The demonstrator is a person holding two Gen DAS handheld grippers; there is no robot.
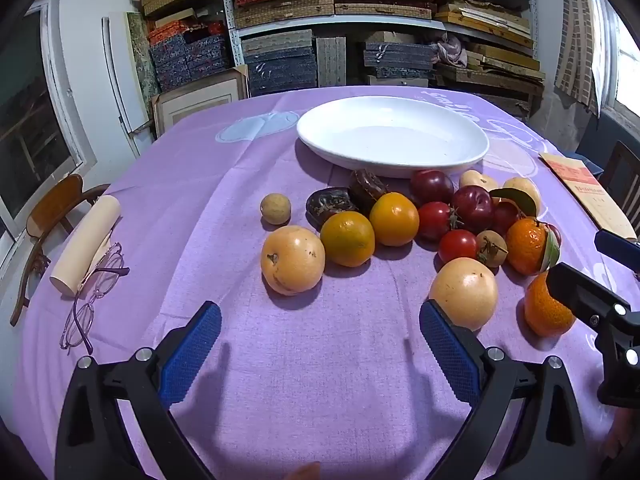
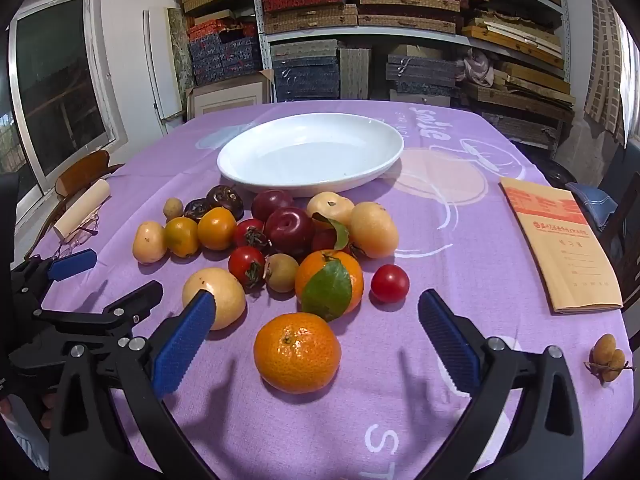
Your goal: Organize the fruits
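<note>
My right tool hung spread wide and empty, the nearest mandarin lying on the bench just ahead between its fingers. My left tool was equally wide, holding nothing, short of the fruit heap. The white dish sat bare behind the heap. I judged the mandarin light, soft-skinned and apt to roll, best pinched gently across its middle.
</note>
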